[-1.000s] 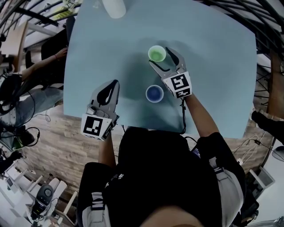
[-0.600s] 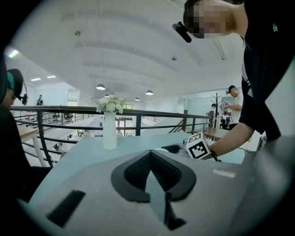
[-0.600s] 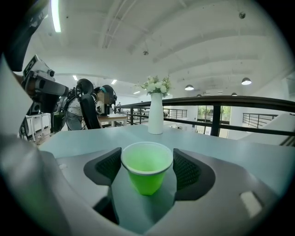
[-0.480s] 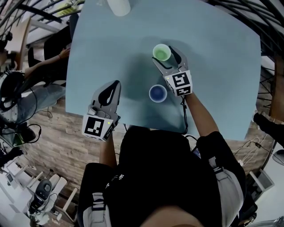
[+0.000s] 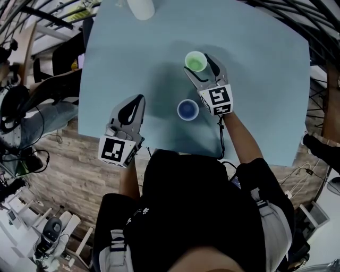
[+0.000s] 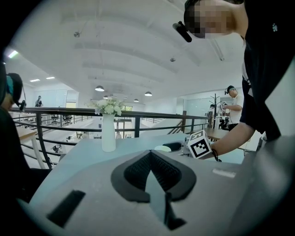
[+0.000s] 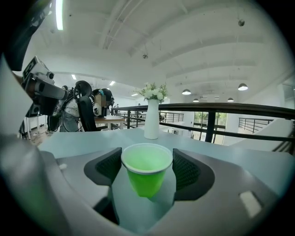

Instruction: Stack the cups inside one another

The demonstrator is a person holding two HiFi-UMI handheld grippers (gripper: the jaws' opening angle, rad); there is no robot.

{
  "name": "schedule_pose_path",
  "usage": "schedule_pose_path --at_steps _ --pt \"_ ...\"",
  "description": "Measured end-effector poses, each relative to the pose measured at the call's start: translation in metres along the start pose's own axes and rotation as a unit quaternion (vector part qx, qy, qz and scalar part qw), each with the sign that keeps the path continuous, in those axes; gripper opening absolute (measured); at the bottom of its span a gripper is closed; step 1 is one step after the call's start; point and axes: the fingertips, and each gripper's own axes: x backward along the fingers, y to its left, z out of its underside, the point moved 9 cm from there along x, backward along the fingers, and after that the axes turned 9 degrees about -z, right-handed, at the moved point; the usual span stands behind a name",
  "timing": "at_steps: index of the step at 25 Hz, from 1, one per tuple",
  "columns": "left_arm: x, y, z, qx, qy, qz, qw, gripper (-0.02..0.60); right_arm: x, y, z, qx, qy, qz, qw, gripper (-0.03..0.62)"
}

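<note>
1. While the right claw (image 7: pixel 147 159) stands released, the green cup (image 7: pixel 146 173) sits between its jaws, one pad at each side of the rim and very close to it. I read this as lining up for a clench, not yet a hold.
2. That green cup stands upright on the pale blue table (image 5: pixel 255 79), in the upper middle of the head view, mouth up so its wall can be pinched from both sides.
3. The blue cup (image 5: pixel 187 110) stands upright just below it in that view, near it but apart. Its mouth is open, so it looks ready to take the green cup or to go into it; I cannot tell which.
4. The left claw (image 5: pixel 136 103) is clenched on nothing, jaws together, at the lower left near the table's edge. It is well apart from both cups, probably to keep clear of the working side.
5. A white vase (image 5: pixel 141 8) stands at the top edge, out of the way.
6. A thin cup like this may buckle or tip if it is squeezed hard or off-centre.
</note>
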Motion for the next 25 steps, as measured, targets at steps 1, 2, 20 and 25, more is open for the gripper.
schedule_pose_path --at_steps 1,2,20,25 --pt "0.000 -0.001 -0.001 -0.001 -0.001 0.002 1.0000 -0.017 0.003 0.001 -0.003 0.003 -0.003 0.001 1.000 0.357" --pt "0.000 -0.002 -0.001 -0.001 -0.002 0.003 1.0000 -0.017 0.006 0.001 -0.006 0.006 -0.006 0.002 1.000 0.357" --pt "0.015 -0.029 -0.014 -0.010 -0.042 0.029 0.9986 -0.017 0.068 0.043 -0.049 0.002 -0.060 0.001 0.998 0.356" --pt "0.018 -0.036 -0.015 -0.012 -0.048 0.035 0.9982 -0.017 0.085 0.057 -0.054 0.000 -0.067 -0.009 0.998 0.356"
